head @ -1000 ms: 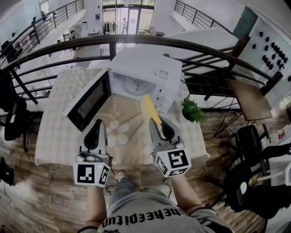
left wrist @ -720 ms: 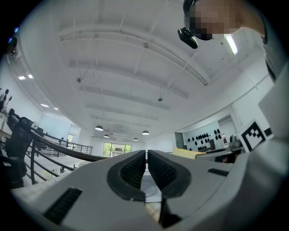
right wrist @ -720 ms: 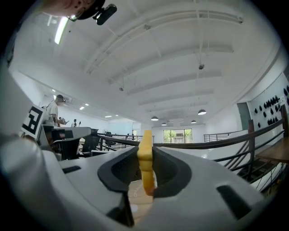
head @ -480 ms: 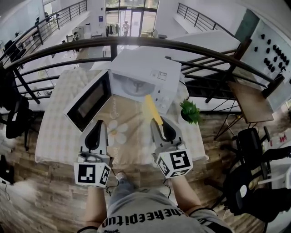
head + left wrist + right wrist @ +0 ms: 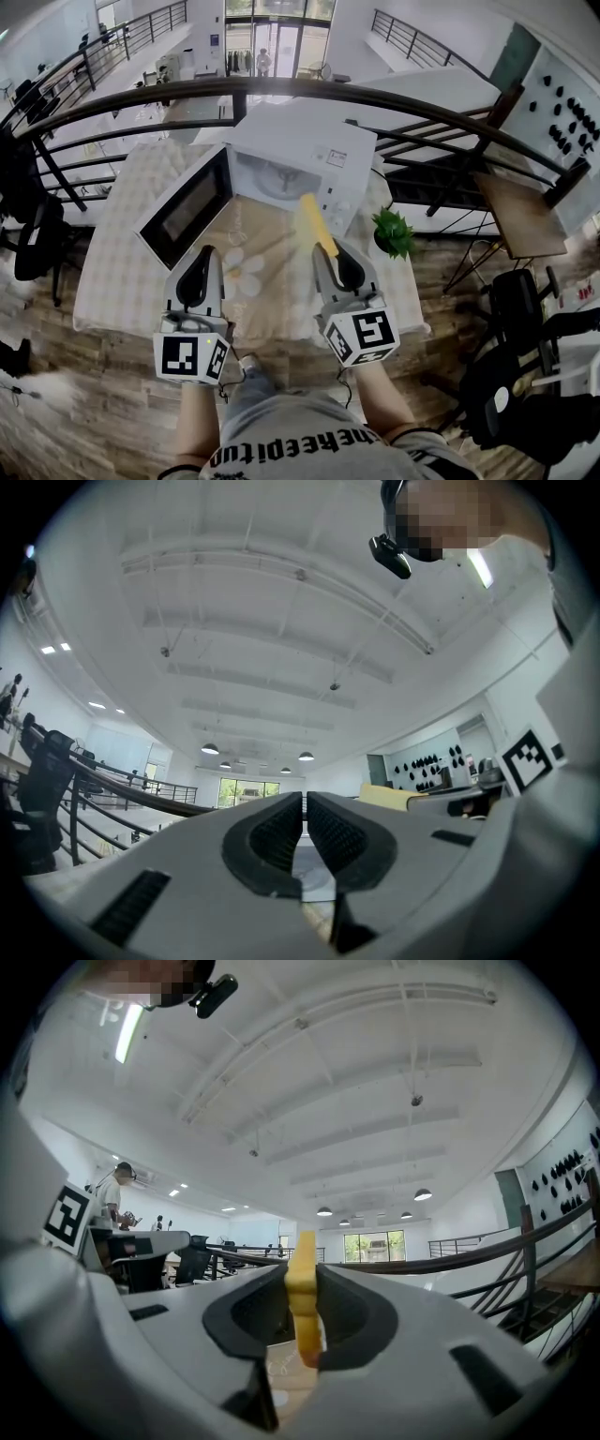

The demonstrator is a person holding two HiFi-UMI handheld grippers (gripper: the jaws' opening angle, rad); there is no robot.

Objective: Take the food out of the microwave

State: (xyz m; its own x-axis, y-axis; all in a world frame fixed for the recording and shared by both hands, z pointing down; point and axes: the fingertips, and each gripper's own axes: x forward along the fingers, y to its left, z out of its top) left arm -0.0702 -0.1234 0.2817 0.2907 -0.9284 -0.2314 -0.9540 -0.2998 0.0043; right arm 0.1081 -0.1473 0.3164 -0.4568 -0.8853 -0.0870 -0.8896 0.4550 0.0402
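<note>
A white microwave [image 5: 314, 150] stands on the table with its door [image 5: 187, 211] swung wide to the left and its glass turntable [image 5: 277, 176] bare. In front of the opening, above the table, my right gripper [image 5: 328, 253] is shut on a long yellow piece of food [image 5: 314, 223]. The food sticks out past the fingertips toward the oven. In the right gripper view the same food [image 5: 302, 1288] stands upright, pinched between the pads of the right gripper [image 5: 305, 1330]. My left gripper [image 5: 200, 258] hovers below the door, and the left gripper [image 5: 305, 827] is shut with nothing in it.
A checked cloth covers the table [image 5: 117, 272]. A small green potted plant [image 5: 394, 232] stands right of the microwave near the table's edge. A dark curved railing [image 5: 394, 98] runs behind the table. Office chairs [image 5: 511, 300] stand on the wooden floor to the right.
</note>
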